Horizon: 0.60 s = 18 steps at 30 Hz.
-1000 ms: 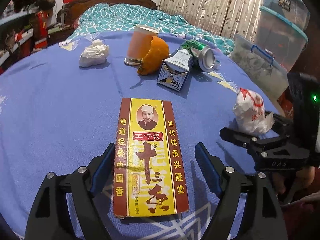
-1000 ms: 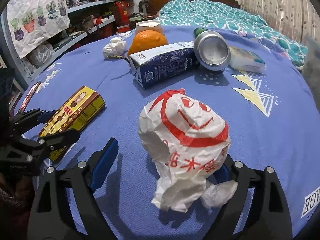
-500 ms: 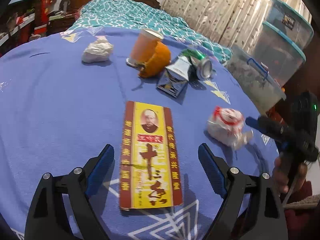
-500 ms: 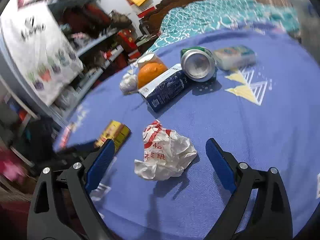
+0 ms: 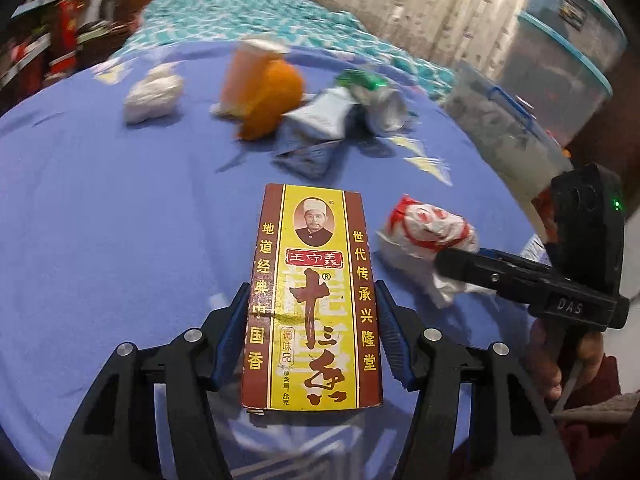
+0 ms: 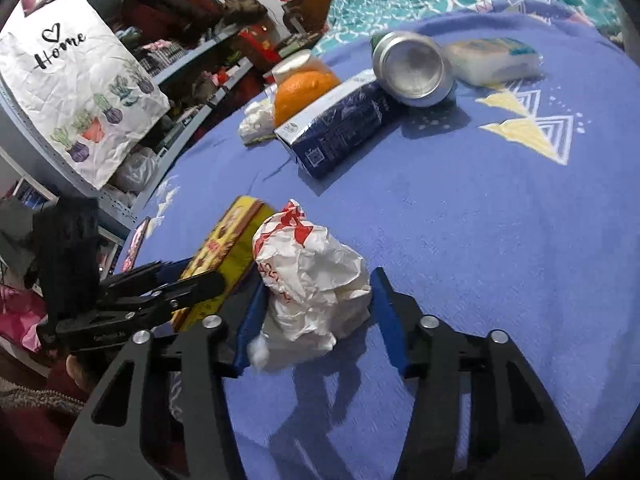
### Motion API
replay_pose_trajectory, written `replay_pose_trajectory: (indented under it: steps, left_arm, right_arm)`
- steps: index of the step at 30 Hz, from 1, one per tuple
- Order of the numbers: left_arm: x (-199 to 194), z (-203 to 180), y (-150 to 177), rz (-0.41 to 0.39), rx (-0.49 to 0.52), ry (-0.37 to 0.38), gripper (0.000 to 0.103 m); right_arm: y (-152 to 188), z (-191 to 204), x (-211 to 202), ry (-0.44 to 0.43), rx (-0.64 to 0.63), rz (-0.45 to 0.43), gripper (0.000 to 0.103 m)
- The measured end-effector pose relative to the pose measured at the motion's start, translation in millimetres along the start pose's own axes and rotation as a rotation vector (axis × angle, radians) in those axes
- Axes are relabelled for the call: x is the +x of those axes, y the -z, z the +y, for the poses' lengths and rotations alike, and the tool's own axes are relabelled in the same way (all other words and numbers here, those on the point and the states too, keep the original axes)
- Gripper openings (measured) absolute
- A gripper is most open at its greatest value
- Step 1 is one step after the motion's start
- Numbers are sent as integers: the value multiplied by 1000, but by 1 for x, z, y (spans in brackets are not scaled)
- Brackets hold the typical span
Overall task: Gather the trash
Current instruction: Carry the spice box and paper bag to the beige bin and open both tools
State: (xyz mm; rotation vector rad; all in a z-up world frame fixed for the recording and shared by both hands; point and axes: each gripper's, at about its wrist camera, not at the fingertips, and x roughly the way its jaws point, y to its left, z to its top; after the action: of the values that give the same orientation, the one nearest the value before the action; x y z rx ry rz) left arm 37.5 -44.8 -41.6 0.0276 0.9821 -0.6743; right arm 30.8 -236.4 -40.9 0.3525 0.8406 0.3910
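Note:
A yellow and brown spice box (image 5: pixel 314 300) lies on the blue cloth. My left gripper (image 5: pixel 313 320) is shut on its sides. The box also shows in the right wrist view (image 6: pixel 224 248). A crumpled white wrapper with red print (image 6: pixel 312 280) sits between my right gripper's (image 6: pixel 316 316) blue pads, which press on it. In the left wrist view the wrapper (image 5: pixel 428 236) lies right of the box with the right gripper's (image 5: pixel 472 268) fingers on it.
Farther back lie an orange peel (image 6: pixel 300 92) by a paper cup (image 5: pixel 244 72), a blue milk carton (image 6: pixel 340 124), a crushed can (image 6: pixel 412 68), a tissue pack (image 6: pixel 492 60) and a white paper wad (image 5: pixel 152 92). Plastic bins (image 5: pixel 560 64) stand right; shelves (image 6: pixel 180 80) left.
Both grippers moved forward and closed: the left onto the spice box, the right onto the white wrapper. Half a second ago both were open and apart from them.

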Motion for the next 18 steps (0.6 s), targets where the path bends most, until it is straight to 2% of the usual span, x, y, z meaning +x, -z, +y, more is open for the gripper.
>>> replay_pose_trajectory:
  steps: [6, 9, 15, 18]
  left_arm:
    - [38, -63, -35, 65, 123, 122, 56]
    - [75, -113, -61, 118, 207, 203, 56]
    - [137, -222, -105, 160, 353, 339, 56]
    - [166, -271, -123, 192, 401, 384, 56]
  right_arm:
    - [5, -61, -56, 81, 146, -135, 46]
    - [7, -102, -96, 134, 235, -228, 46]
    - [9, -184, -174, 281, 408, -393, 46]
    - [8, -220, -206, 352, 471, -458, 46]
